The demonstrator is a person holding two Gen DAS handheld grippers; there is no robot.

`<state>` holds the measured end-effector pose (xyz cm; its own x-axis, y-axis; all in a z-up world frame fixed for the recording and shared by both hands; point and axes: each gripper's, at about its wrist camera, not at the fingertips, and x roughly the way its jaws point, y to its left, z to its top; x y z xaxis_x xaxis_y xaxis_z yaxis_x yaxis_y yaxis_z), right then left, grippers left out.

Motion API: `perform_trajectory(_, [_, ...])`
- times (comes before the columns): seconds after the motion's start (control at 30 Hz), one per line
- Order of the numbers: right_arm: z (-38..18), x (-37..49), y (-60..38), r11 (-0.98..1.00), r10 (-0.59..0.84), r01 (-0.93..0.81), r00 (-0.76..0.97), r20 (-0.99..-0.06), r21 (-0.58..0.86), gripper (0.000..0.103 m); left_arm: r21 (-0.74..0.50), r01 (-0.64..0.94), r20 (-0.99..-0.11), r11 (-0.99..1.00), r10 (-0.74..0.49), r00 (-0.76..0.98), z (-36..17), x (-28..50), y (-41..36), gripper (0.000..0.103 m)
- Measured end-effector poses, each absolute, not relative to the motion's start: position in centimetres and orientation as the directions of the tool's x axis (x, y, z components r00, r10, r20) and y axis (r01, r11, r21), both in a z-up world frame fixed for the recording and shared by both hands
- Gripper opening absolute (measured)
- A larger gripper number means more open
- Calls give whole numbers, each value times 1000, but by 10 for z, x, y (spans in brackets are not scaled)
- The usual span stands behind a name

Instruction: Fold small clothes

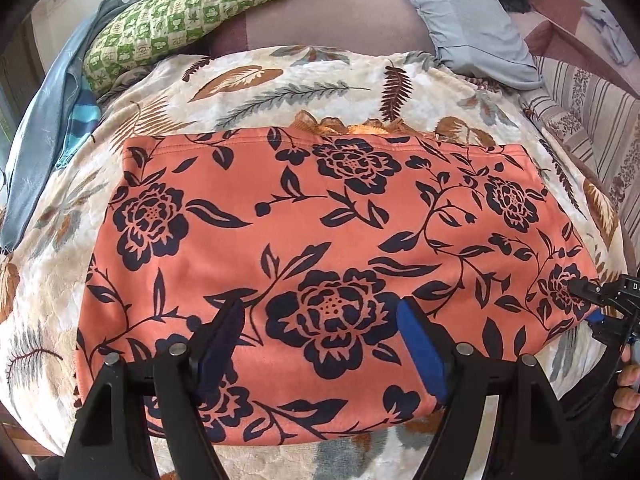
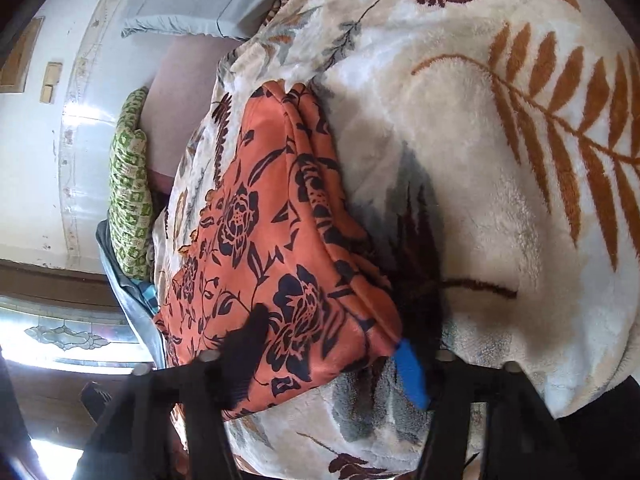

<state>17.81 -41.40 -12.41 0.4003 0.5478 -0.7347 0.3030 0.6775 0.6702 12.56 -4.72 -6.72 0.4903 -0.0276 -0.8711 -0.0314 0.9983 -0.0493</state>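
An orange garment (image 1: 312, 248) printed with dark navy flowers is lying flat on a cream fleece blanket (image 1: 280, 80) patterned with brown and grey leaves, folded into a broad rectangle with its long edges running side to side in the left wrist view. Taking the garment as the landmark, the left gripper (image 1: 320, 344) is hovering over its near long edge, about midway along it, with its two fingers spread wide on either side of a large printed flower; nothing is caught between them, and whether the tips are brushing the cloth cannot be told.

The right gripper (image 2: 332, 360) is sitting at the garment's near right corner. In the right wrist view one finger is lying on top of the layered cloth and the blue-padded finger (image 2: 412, 376) is tucked against the corner's underside at the blanket, so the jaws are pinching the stacked edge of the fabric. In the left wrist view the same gripper is showing at the right margin, its tip on the corner, with part of a hand (image 1: 626, 396) below it.

Beyond the garment's far edge, a green checked pillow (image 1: 188, 16) and a grey pillow (image 1: 460, 12) are lying at the head of the blanket. Off its left side, a blue cloth (image 1: 44, 152) is draped over the edge.
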Motion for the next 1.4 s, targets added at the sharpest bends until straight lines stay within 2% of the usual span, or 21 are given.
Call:
perform_trajectory(0.23, [-120, 179, -410, 718, 507, 294, 400, -764, 631, 30, -38, -4, -861, 999, -31, 507, -67, 129, -61, 79])
perform_trajectory(0.33, [-124, 180, -412, 698, 513, 321, 400, -760, 640, 40, -19, -18, -864, 1000, -8, 503, -71, 128, -57, 79])
perform_trajectory(0.37, [-125, 180, -413, 684, 527, 318, 408, -746, 657, 48, -15, -21, -867, 1000, -3, 498, -74, 128, -55, 79])
perform_trajectory(0.47, [-121, 182, -407, 709, 518, 291, 403, -754, 643, 51, 9, -21, -892, 1000, 18, 452, -87, 131, -54, 79])
perform_trajectory(0.5, [-120, 183, -406, 715, 515, 283, 404, -756, 639, 48, 20, -14, -900, 1000, 24, 435, -92, 132, -55, 79])
perform_trajectory(0.57, [-117, 182, -406, 730, 496, 274, 419, -761, 626, 32, 33, -6, -898, 999, 33, 438, -93, 131, -57, 79])
perform_trajectory(0.6, [-115, 181, -406, 735, 491, 267, 425, -760, 624, 30, 18, -11, -899, 1000, 22, 437, -89, 129, -56, 79])
perform_trajectory(0.7, [-112, 179, -405, 746, 478, 260, 430, -766, 613, 30, -40, -24, -865, 999, -23, 502, -67, 118, -51, 79])
perform_trajectory(0.8, [-111, 181, -403, 764, 463, 259, 419, -782, 591, 33, 68, -28, -853, 997, 73, 517, -67, 115, -53, 79])
perform_trajectory(0.87, [-116, 184, -403, 766, 455, 276, 406, -793, 581, 36, 143, -1, -903, 990, 131, 408, -100, 126, -55, 80])
perform_trajectory(0.9, [-118, 185, -404, 762, 460, 276, 405, -790, 586, 42, 155, 11, -906, 988, 138, 400, -109, 128, -54, 83])
perform_trajectory(0.97, [-118, 187, -401, 775, 452, 262, 406, -794, 575, 43, 152, 9, -895, 988, 134, 425, -97, 124, -54, 81])
perform_trajectory(1.03, [-116, 188, -399, 796, 440, 240, 400, -804, 556, 38, 103, 0, -875, 995, 91, 475, -76, 115, -51, 81])
perform_trajectory(1.1, [-112, 189, -396, 809, 435, 223, 394, -809, 544, 26, 152, -16, -836, 988, 137, 531, -65, 106, -49, 81])
perform_trajectory(1.13, [-109, 189, -394, 817, 427, 215, 398, -812, 535, 25, 178, -29, -835, 984, 167, 524, -69, 106, -46, 81])
perform_trajectory(1.2, [-97, 187, -389, 837, 402, 194, 417, -815, 511, 21, 198, -7, -896, 980, 184, 405, -101, 117, -40, 83])
perform_trajectory(1.27, [-78, 184, -377, 859, 380, 153, 450, -808, 489, 20, 196, -3, -878, 981, 177, 445, -106, 117, -35, 88])
perform_trajectory(1.4, [-29, 174, -332, 896, 380, 11, 502, -777, 445, 19, 59, -33, -894, 998, 68, 443, -81, 115, -16, 81])
